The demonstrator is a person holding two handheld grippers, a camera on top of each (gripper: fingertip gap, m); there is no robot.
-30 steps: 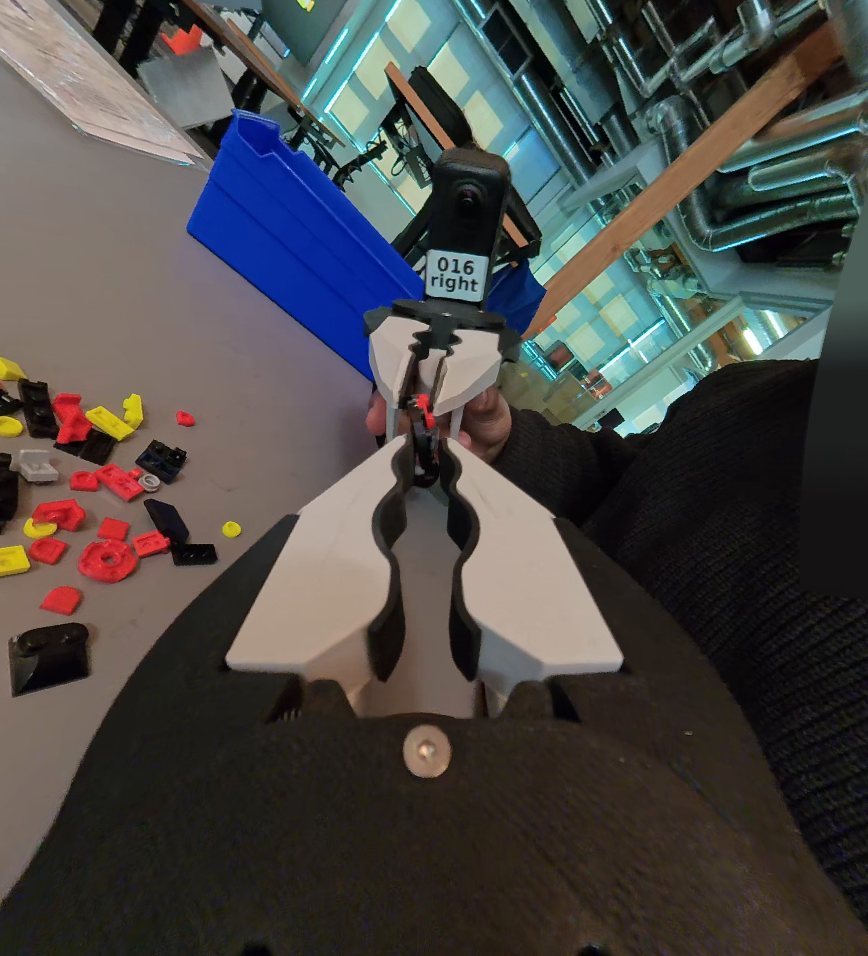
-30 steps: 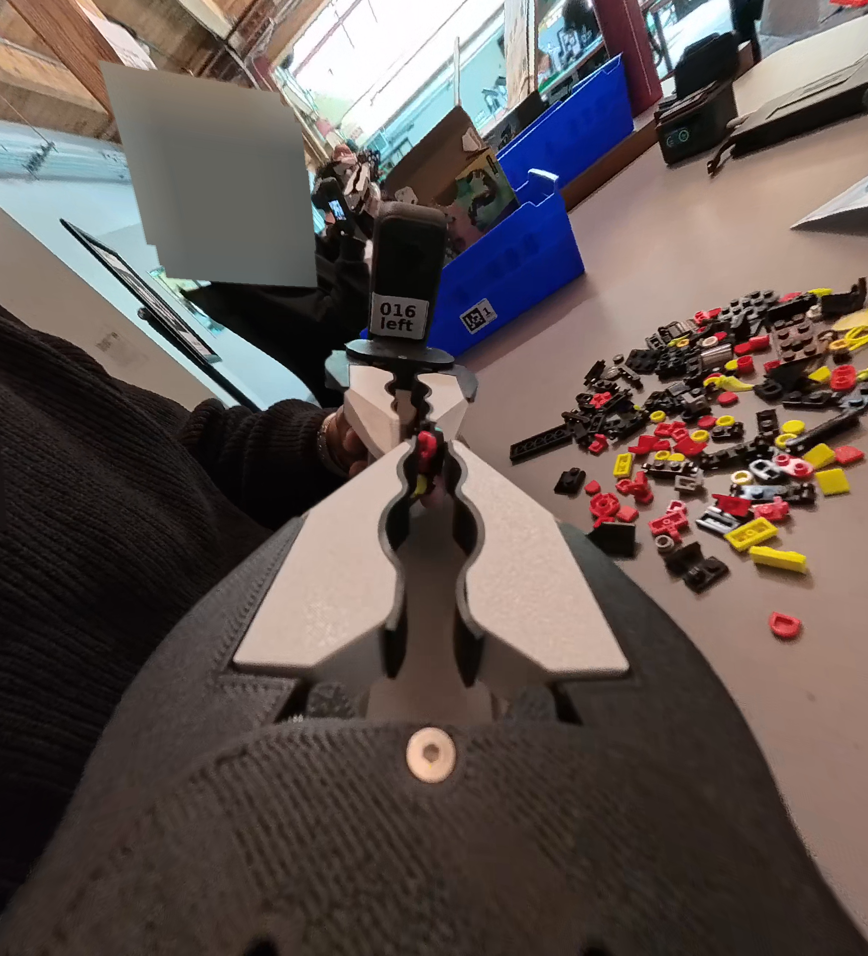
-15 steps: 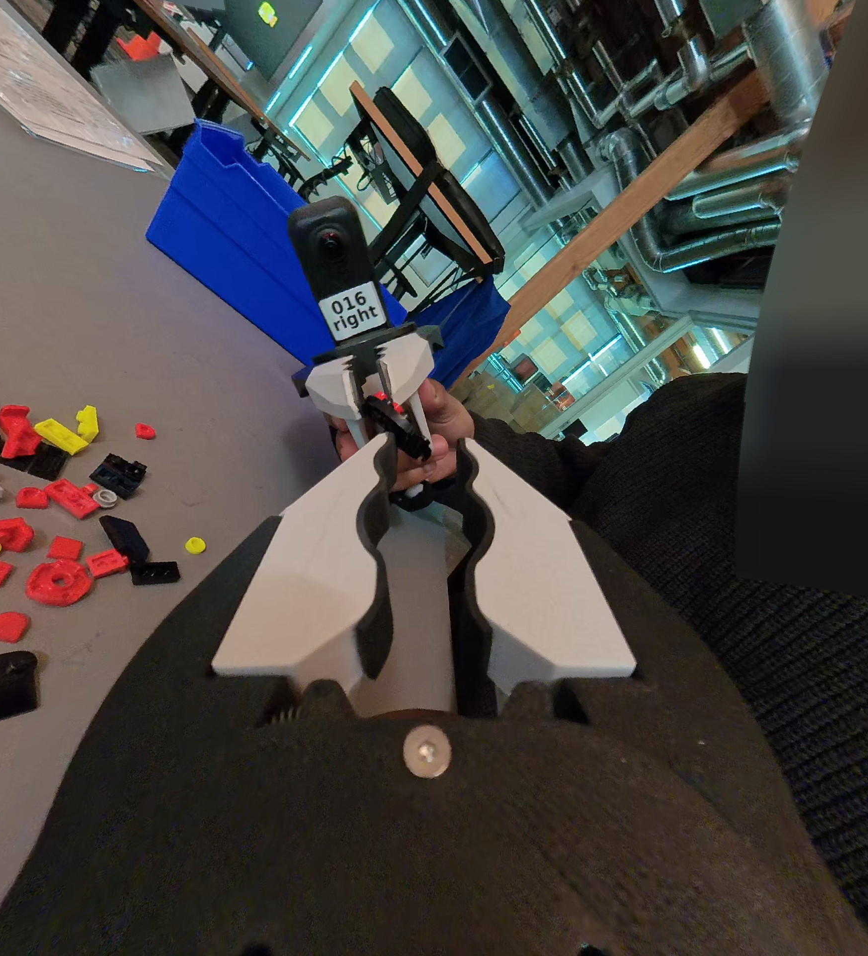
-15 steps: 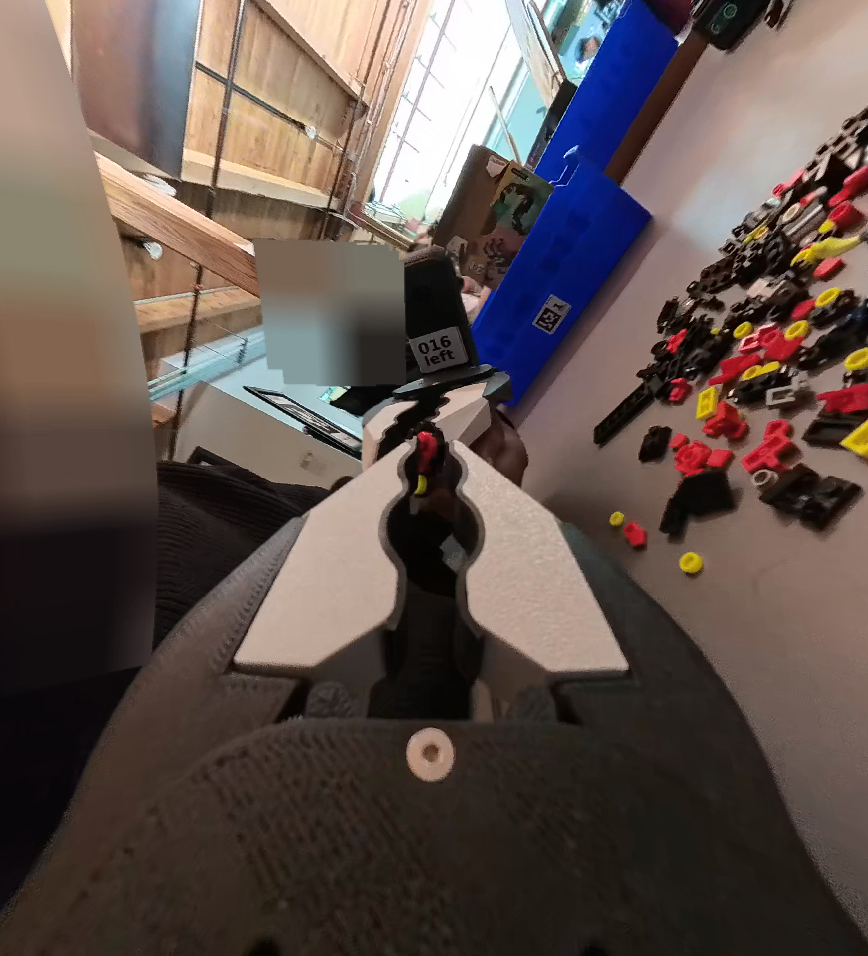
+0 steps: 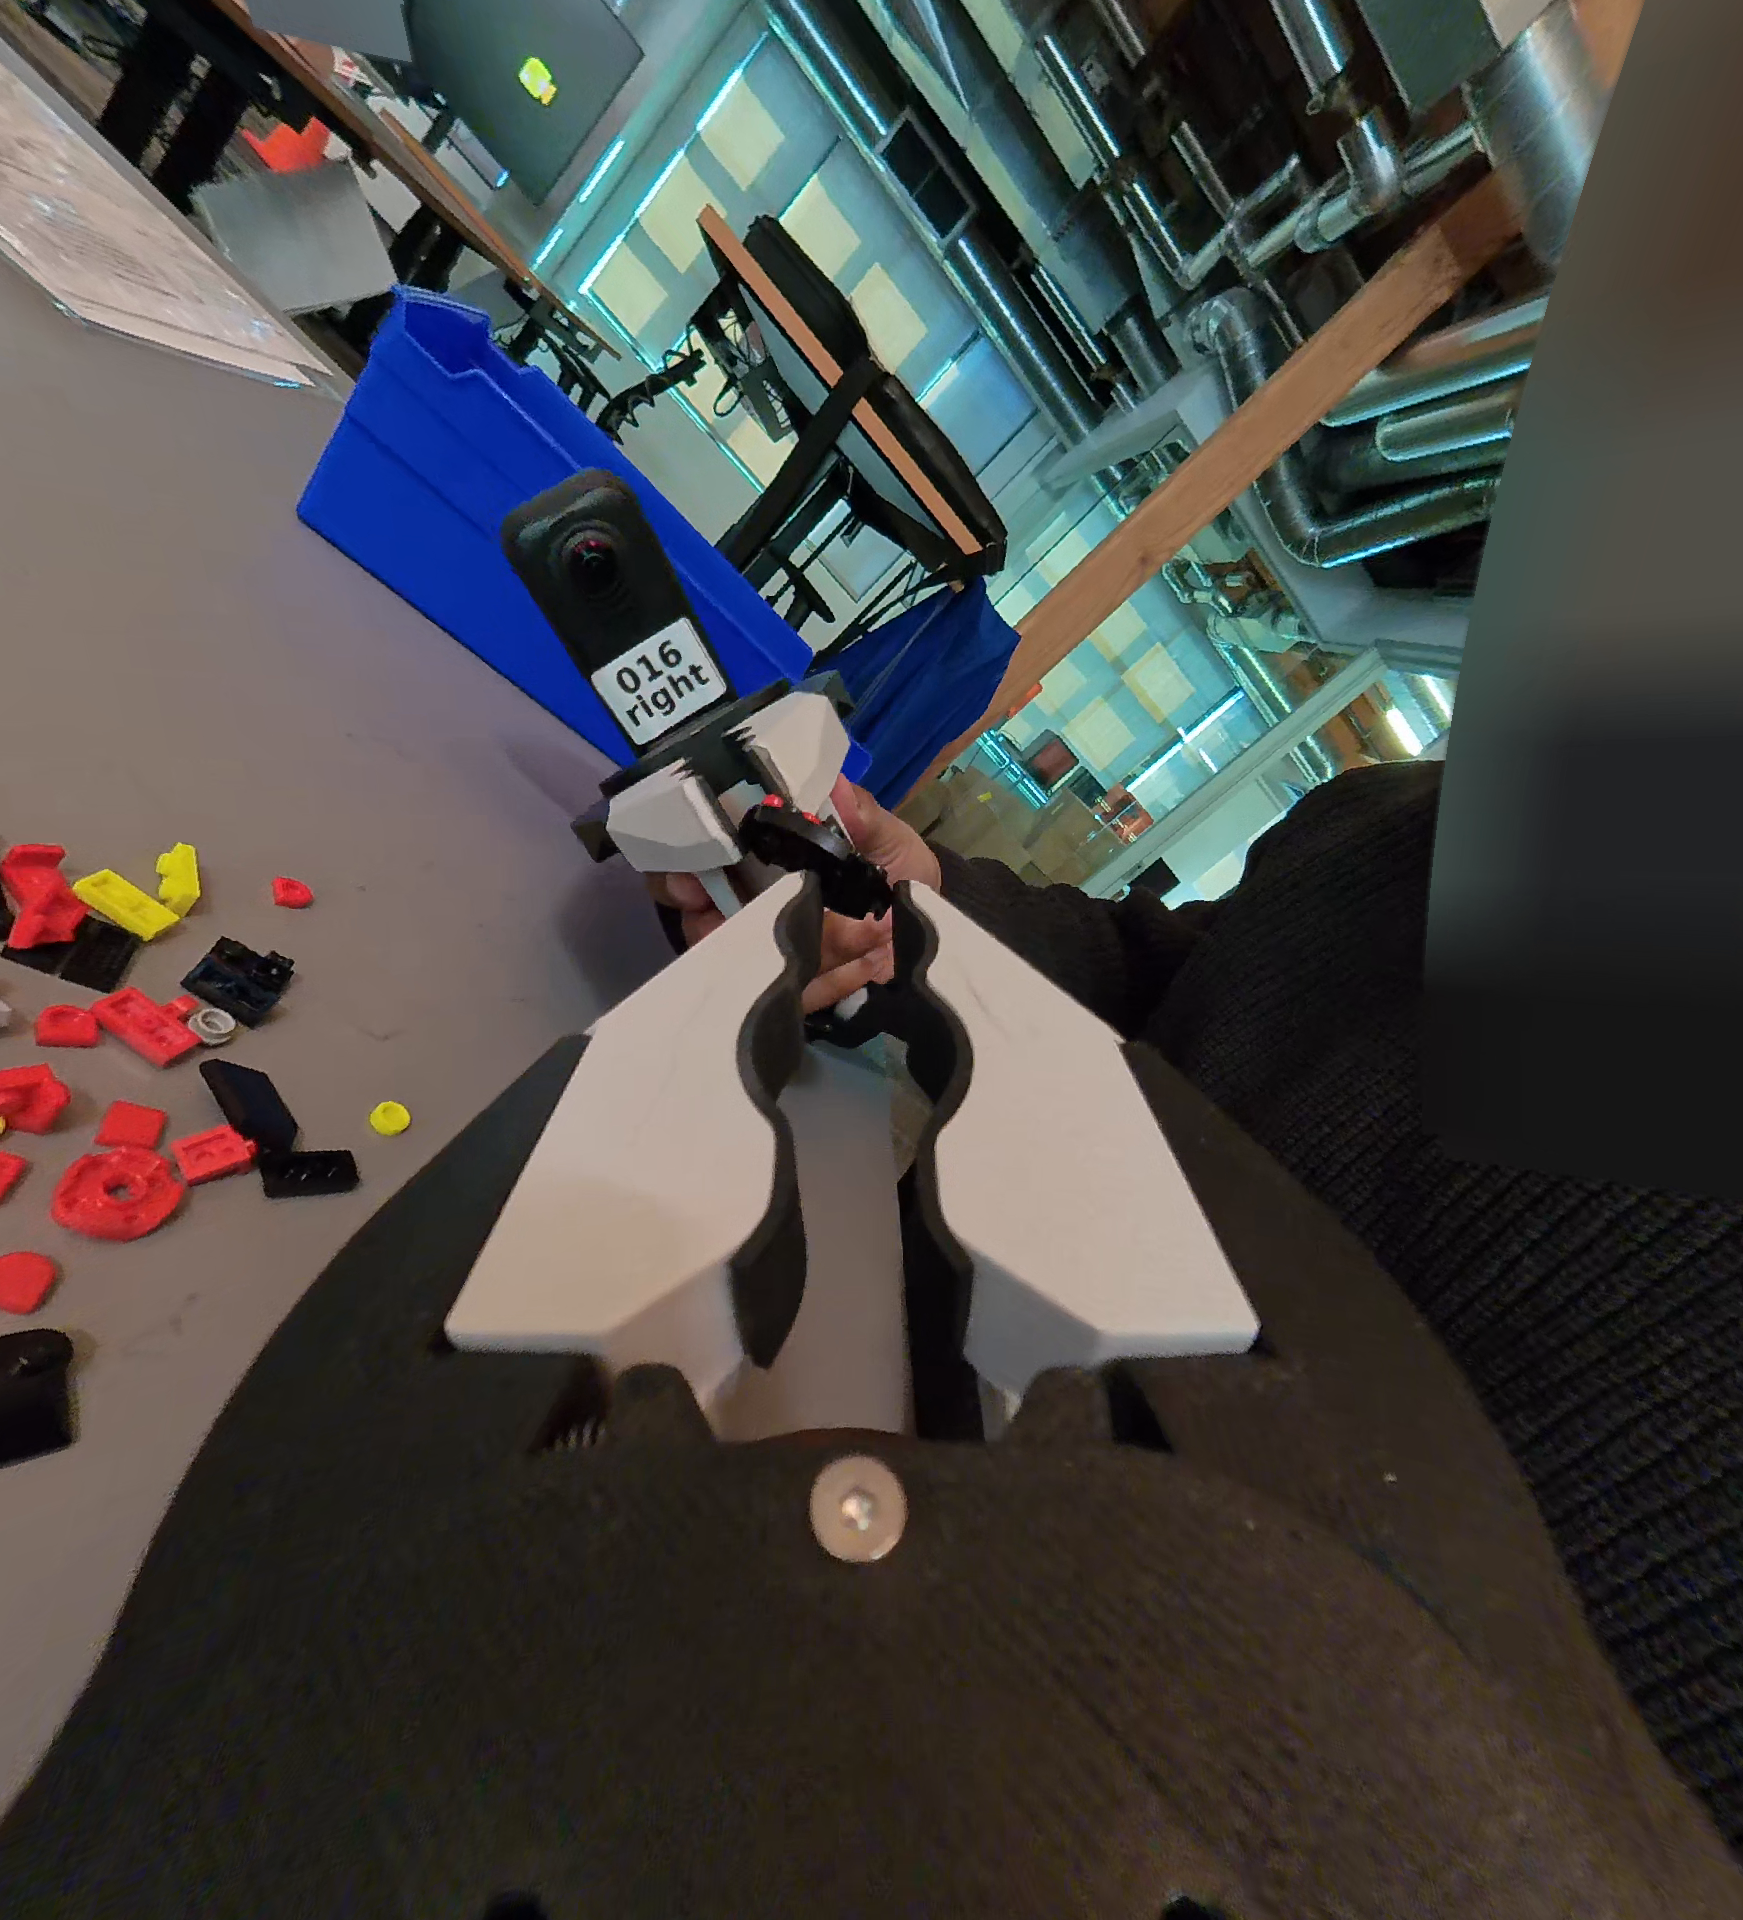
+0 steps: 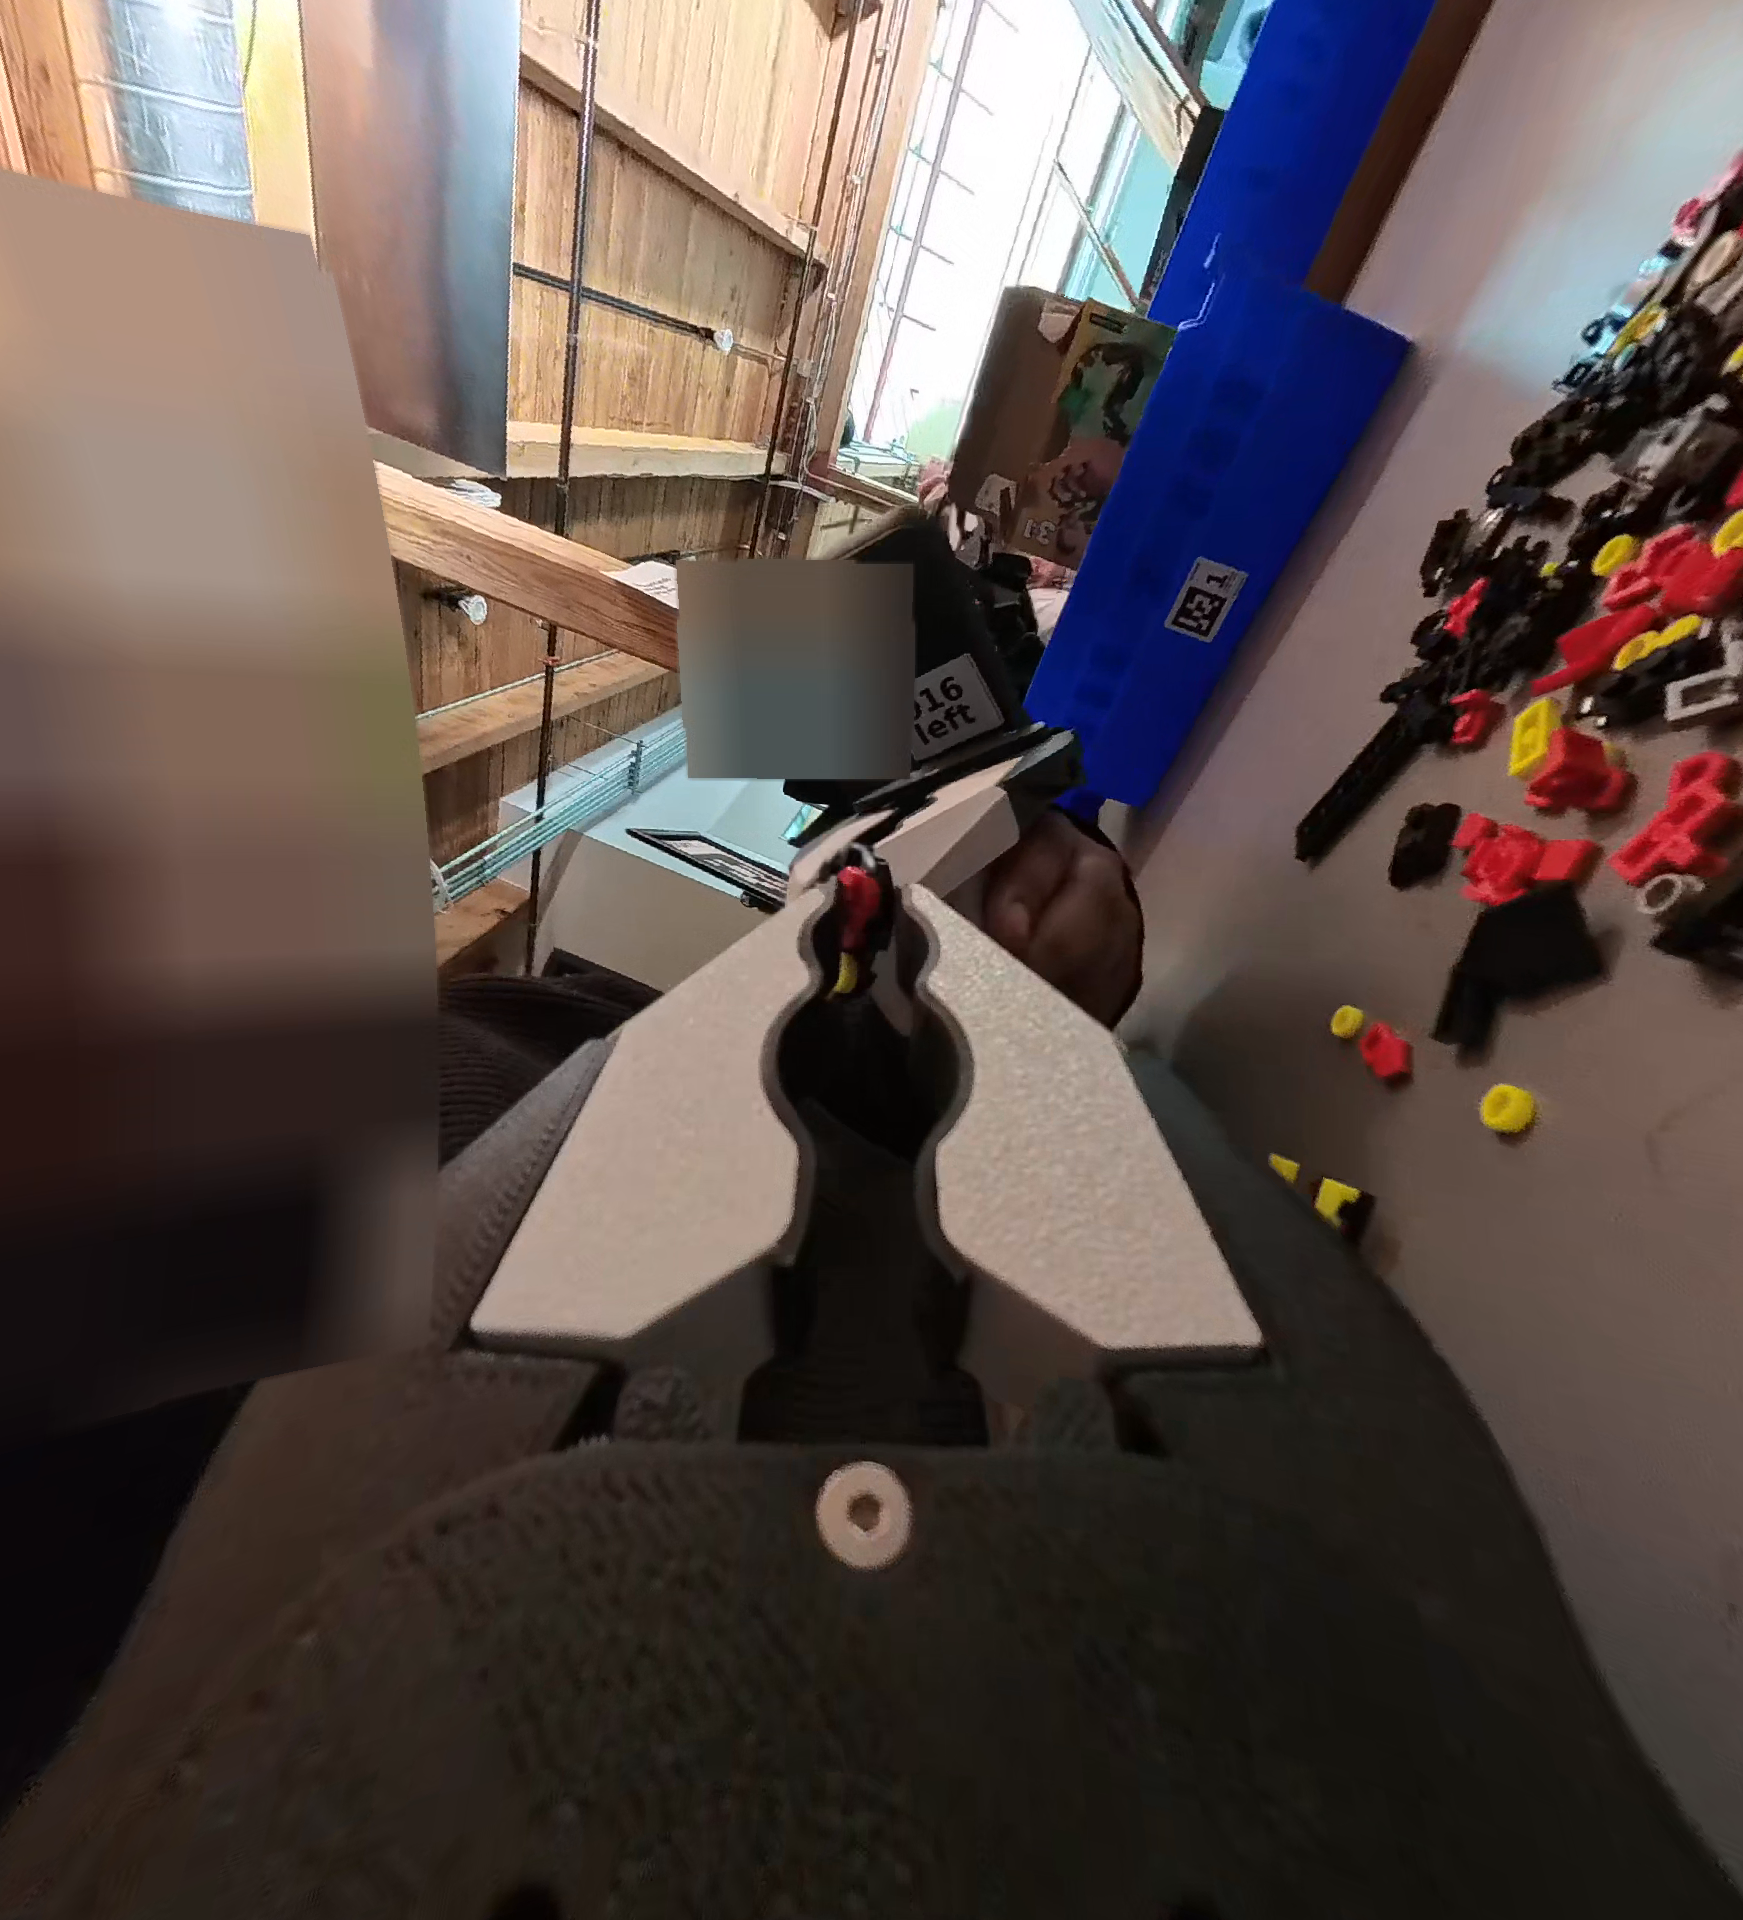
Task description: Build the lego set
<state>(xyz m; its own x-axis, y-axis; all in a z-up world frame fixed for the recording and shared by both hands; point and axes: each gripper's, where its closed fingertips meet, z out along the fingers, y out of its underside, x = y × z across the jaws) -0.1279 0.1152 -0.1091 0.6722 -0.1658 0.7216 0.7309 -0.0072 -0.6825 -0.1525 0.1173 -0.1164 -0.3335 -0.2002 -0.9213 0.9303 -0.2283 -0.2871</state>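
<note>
The right tool [image 6: 862,914] pinches a small black-red assembly [image 6: 854,920]; the left tool [image 5: 851,904], jaws narrowly apart, meets it mid-air (off the bench [image 5: 223,644]). Misaligned pressure could pop pieces loose.

A grey table [image 5: 223,644] carries scattered red, yellow and black lego pieces [image 5: 119,1039] — a blue bin [image 5: 493,499] stands beyond them, papers [image 5: 67,229] lie near the far edge.

Left gripper [image 5: 851,909]: raised off the worktop, fingers [image 5: 685,1122] parted by a narrow gap, tips closing on nothing.
Right gripper [image 6: 862,920]: faces the left one tip to tip, fingers [image 6: 1038,1132] pinched shut on a small assembly [image 6: 854,914].
A hand [image 5: 872,935] in a dark knit sleeve [image 5: 1366,1039] holds the right gripper's handle.
</note>
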